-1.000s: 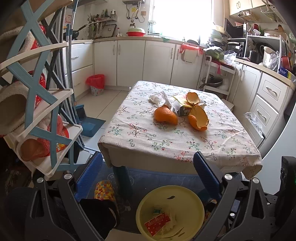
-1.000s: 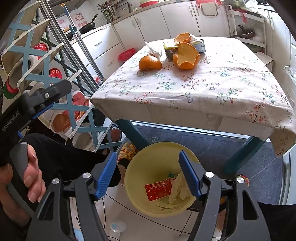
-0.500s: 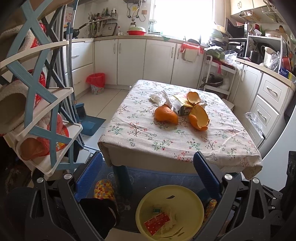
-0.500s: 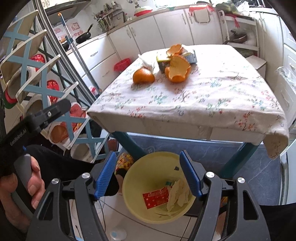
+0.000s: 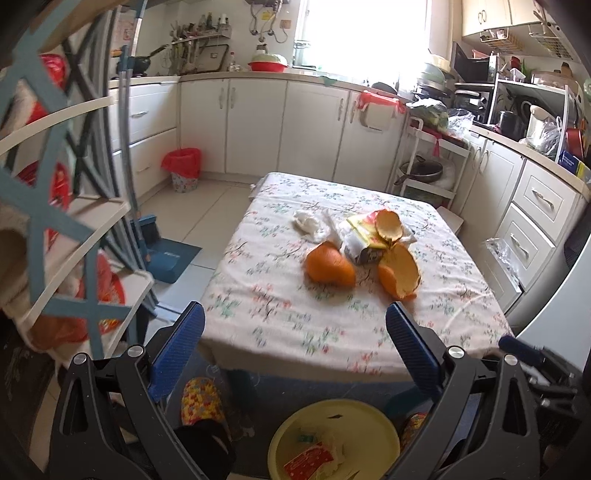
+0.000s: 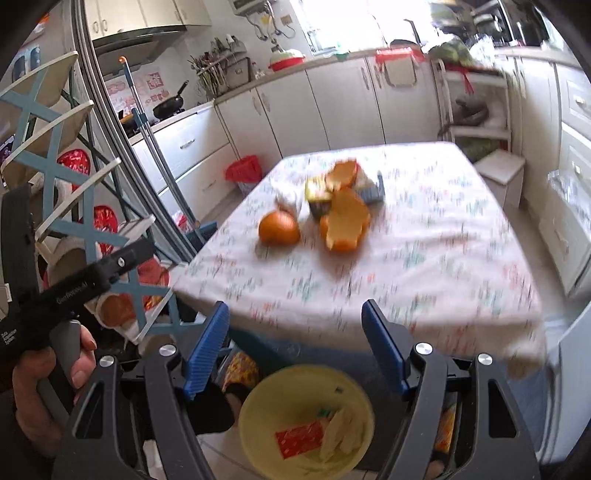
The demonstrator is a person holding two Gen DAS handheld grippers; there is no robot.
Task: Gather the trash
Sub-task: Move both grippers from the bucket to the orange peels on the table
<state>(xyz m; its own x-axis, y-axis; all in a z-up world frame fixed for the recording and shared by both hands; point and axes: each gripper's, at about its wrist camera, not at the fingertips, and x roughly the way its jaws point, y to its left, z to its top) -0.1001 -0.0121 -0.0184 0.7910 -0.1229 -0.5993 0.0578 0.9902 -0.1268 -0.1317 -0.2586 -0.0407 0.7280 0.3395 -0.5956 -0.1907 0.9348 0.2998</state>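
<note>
left tool (image 5: 293, 332): jaws wide, empty | right tool (image 6: 295, 334): jaws wide, empty | left hand (image 6: 48, 376): gripping handle

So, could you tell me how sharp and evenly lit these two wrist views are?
Left wrist view: mostly sharp, the orange peel on the tablecloth crisp, but the window is blown out white and fisheye bends the cabinets. Right wrist view: motion blur smears the tablecloth print and peel, while the right gripper stays sharp.

orange peels (image 5: 399, 273), floral white tablecloth (image 5: 295, 314), yellow bowl (image 5: 373, 417), red bin (image 5: 183, 162)
</note>
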